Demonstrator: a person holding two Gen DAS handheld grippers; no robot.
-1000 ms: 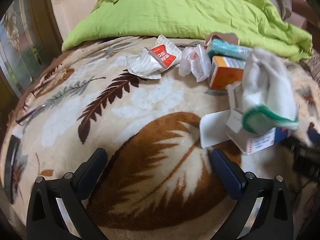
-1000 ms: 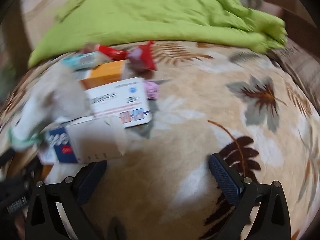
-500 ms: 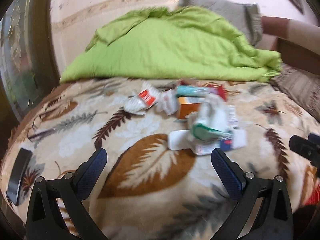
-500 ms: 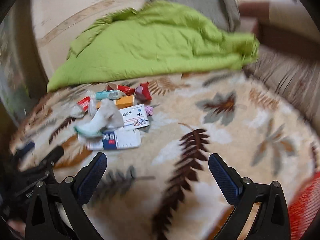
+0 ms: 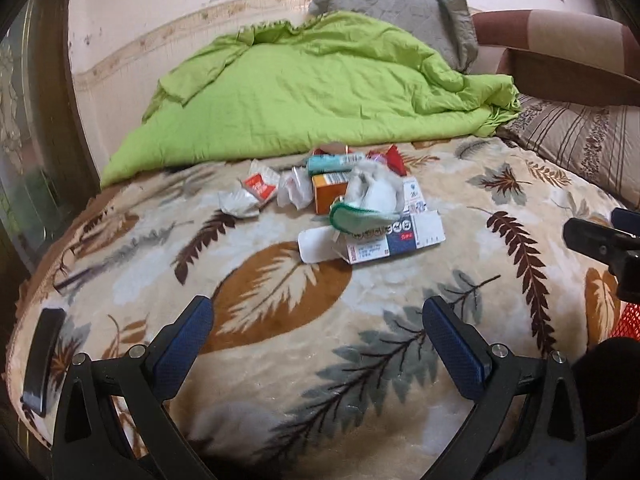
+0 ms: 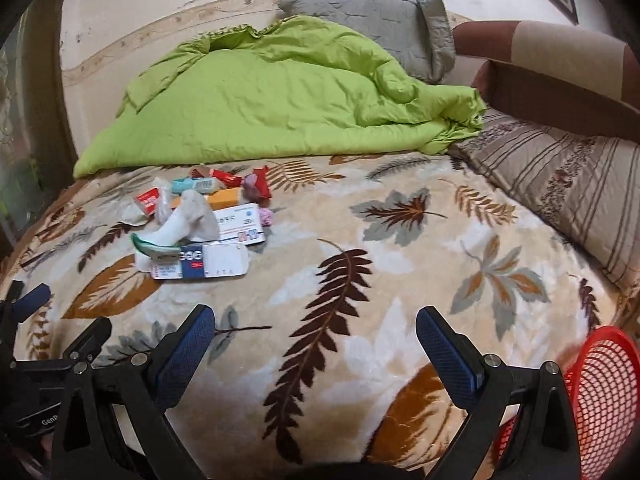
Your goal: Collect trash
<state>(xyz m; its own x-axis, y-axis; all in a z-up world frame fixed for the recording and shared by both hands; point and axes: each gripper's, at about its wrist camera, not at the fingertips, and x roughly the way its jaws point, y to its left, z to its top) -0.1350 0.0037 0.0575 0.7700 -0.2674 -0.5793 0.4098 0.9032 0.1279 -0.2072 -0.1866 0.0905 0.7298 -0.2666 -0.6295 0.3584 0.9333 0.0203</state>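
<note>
Crumpled paper, foil and cardboard make up the trash pile (image 5: 352, 200), which is gathered on a beige leaf-patterned blanket (image 5: 280, 320) toward the far middle of the bed, just in front of a rumpled lime-green quilt (image 5: 320, 100). An orange carton (image 5: 328, 196) is seen at the centre of the heap, with a teal tube-shaped pack (image 5: 334, 162) lying behind it and a red wrapper (image 5: 394, 160) at the far right. A white sock with a green cuff (image 5: 370, 200) is draped over a flattened white-and-blue medicine box (image 5: 392, 238), whose open flap is spread toward the left. A torn red-and-white sachet (image 5: 260, 188) and a wad of crinkled clear plastic (image 5: 294, 194) are placed to the left of the carton. A second white box printed in blue (image 6: 240, 226) is visible from the right wrist view, with a small pink scrap (image 6: 266, 216) touching its far corner.

The left gripper (image 5: 318, 340) is held low over the near blanket, its blue-padded jaws spread wide and nothing gripped between them. The right gripper (image 6: 316, 344) is likewise held wide apart and empty, well short of the pile. A red mesh basket (image 6: 600, 392) is seen at the bed's near right edge. A dark flat object (image 5: 42, 354), too blurred to identify, lies at the near left edge.
</note>
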